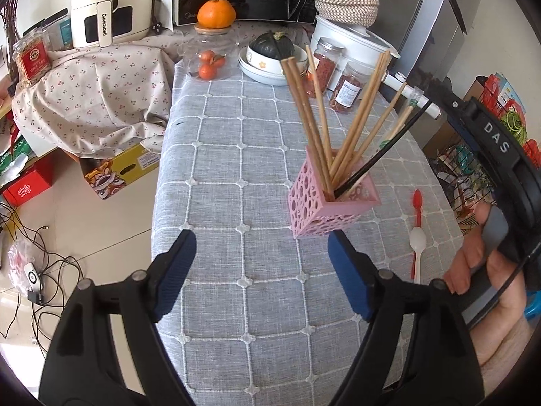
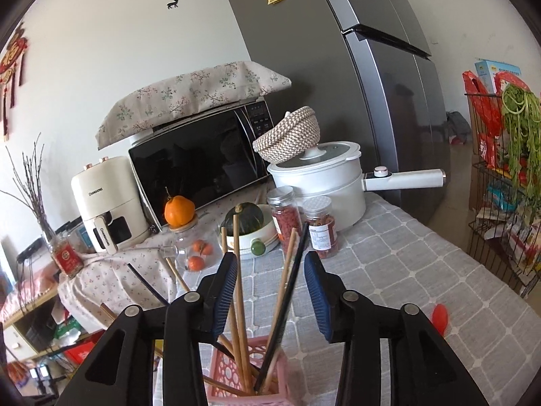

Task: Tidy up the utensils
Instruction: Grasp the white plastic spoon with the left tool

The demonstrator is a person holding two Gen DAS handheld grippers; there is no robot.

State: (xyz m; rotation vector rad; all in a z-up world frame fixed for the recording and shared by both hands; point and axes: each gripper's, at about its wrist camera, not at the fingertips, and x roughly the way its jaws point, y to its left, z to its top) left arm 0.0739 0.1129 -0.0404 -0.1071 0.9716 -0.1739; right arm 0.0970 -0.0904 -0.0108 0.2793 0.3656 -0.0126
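The left gripper hangs over the gray tablecloth with its fingers wide apart and nothing between them. To its right, the pink holder stands full of chopsticks. The right gripper sits above them, fingers let go, pinching nothing. A red spoon and a white spoon lie beside the holder.

The pink holder's base is cut off below; jar labels are too small to read.
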